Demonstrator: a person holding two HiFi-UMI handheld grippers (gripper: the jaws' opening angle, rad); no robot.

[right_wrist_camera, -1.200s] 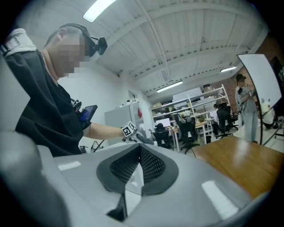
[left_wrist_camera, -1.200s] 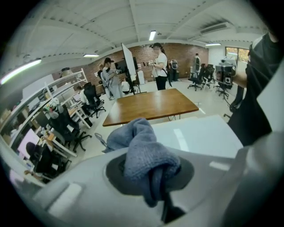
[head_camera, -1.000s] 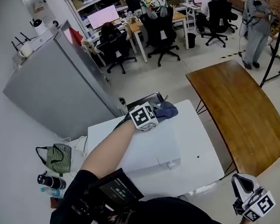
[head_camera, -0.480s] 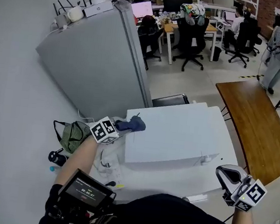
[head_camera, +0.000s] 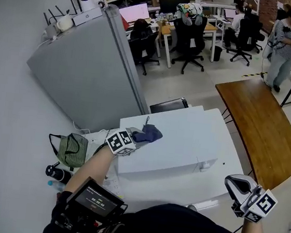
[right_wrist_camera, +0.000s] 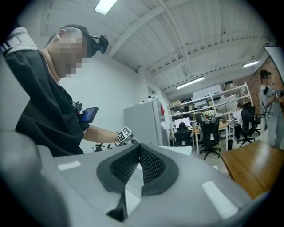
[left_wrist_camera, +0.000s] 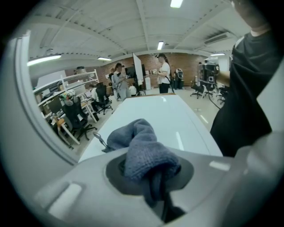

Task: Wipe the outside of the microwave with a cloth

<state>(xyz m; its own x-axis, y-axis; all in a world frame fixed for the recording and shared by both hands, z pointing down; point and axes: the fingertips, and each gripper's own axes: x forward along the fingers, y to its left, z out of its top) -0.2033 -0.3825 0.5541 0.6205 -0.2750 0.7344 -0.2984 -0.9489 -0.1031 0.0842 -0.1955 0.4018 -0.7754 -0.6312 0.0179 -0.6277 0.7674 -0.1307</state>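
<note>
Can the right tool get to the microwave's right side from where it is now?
Probably yes: the right tool hangs empty near the table's edge, and nothing stands between it and the microwave. The cloth is in the left tool, though.

Left arm [head_camera: 88,168] reaching forward, left gripper [head_camera: 135,137] with jaws clamped on the blue cloth [head_camera: 150,134]. Right gripper [head_camera: 237,185] sits low by the side, jaws together, nothing in them.

cloth [head_camera: 148,134] on microwave [head_camera: 187,136] top, left end | fridge [head_camera: 84,77] behind-left | table [head_camera: 254,120] right | bag [head_camera: 71,150] left
</note>
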